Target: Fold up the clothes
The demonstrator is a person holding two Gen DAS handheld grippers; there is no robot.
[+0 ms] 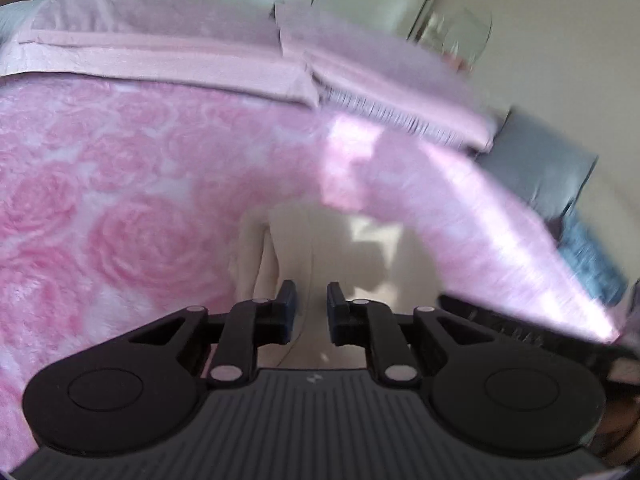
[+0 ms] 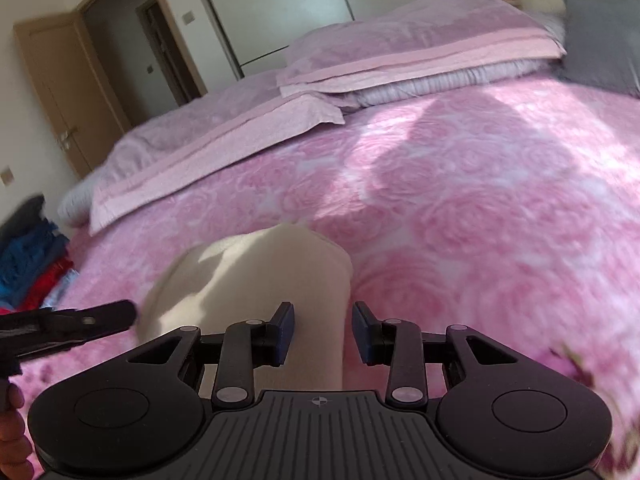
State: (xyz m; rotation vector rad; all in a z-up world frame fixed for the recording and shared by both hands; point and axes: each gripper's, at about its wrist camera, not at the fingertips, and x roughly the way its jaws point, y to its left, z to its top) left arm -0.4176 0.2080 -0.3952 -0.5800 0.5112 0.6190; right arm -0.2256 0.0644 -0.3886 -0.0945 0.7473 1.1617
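Cream garment [image 2: 256,280] lies on pink bedspread [image 2: 480,220], directly ahead of and under both grippers. Left gripper [image 1: 311,312] jaws narrow, right gripper [image 2: 323,334] wider; cannot tell if either pinches cloth.

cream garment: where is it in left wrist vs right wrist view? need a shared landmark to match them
Left wrist: cream garment at lower centre, just beyond the jaws, on the pink rose blanket.
Right wrist: cream garment at lower centre-left, running down between the jaws.
Shared landmark: the pink pillows at the head of the bed.
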